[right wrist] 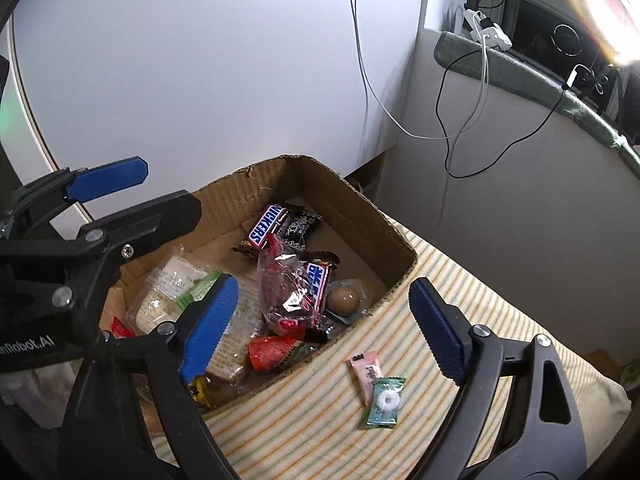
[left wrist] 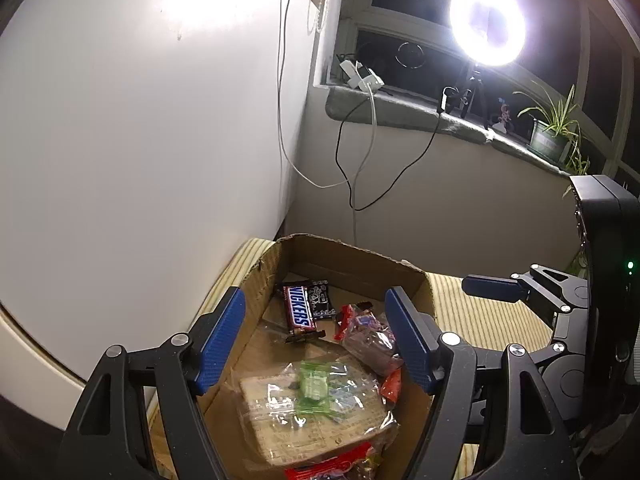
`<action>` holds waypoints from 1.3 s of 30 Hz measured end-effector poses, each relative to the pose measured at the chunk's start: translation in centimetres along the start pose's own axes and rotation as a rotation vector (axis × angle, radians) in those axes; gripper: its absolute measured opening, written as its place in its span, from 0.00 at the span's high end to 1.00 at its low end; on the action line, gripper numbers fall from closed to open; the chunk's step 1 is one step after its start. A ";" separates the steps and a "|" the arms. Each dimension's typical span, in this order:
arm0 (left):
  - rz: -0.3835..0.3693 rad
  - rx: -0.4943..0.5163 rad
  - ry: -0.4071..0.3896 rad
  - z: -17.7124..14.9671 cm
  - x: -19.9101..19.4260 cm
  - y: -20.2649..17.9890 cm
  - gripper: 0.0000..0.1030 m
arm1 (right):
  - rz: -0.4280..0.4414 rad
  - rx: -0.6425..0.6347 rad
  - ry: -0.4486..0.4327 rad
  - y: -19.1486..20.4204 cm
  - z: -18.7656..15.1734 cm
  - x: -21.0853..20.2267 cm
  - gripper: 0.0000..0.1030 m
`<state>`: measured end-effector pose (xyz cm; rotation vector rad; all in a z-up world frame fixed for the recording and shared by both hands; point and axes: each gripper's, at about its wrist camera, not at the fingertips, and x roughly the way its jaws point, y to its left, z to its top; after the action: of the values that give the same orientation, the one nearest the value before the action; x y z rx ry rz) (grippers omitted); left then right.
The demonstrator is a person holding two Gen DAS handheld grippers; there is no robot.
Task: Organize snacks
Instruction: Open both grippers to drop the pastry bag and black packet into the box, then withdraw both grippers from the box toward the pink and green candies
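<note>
Left gripper (left wrist: 316, 336) had its blue fingers (left wrist: 222, 340) spread wide with nothing between them, hovering right over the cardboard box (left wrist: 276, 264). Straight ahead of it, toward 12 o'clock, a Snickers bar (left wrist: 299, 307) lay on the box floor, touching a black patterned packet (left wrist: 321, 299) at its 2 o'clock. Closer in sat a clear-wrapped pack of biscuits (left wrist: 288, 412) with a small green candy packet (left wrist: 314, 387) on top, and a dark red-ended candy bag (left wrist: 368, 336) off at 1 o'clock near the right finger.

Right gripper (right wrist: 324, 320) was just as wide open and also held nothing. Its left finger (right wrist: 208, 332) hung over the box contents, its right finger (right wrist: 438, 328) over the striped cloth (right wrist: 460, 264). Between them, down at 6 o'clock on the cloth outside the box, were two loose snacks touching each other: a pink candy packet (right wrist: 366, 376) and a green mint packet (right wrist: 385, 402). Inside the box, at 11 o'clock from there, I could see a shiny dark red candy bag (right wrist: 286, 292) piled on a second bar with a blue label (right wrist: 316, 288), a brown egg in clear wrap (right wrist: 343, 299) by the near wall, and an orange-red packet (right wrist: 272, 352) at the front.

Further out, a white panel (right wrist: 200, 60) stood behind the box, cables (right wrist: 444, 120) hung down from the windowsill (left wrist: 400, 110), and a ring light (left wrist: 487, 24) glared at 1 o'clock with a potted plant (left wrist: 554, 132) beside it.
</note>
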<state>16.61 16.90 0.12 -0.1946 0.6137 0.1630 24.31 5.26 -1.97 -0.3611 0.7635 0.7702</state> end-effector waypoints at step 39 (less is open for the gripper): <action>-0.167 0.100 0.029 -4.8 -3.9 -7.9 0.61 | 0.040 0.046 0.082 -7.8 -7.4 -0.5 0.35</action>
<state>12.46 7.82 -0.42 -0.1512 0.6303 -0.0318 26.21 -4.38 -6.45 -0.3388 0.8663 0.7777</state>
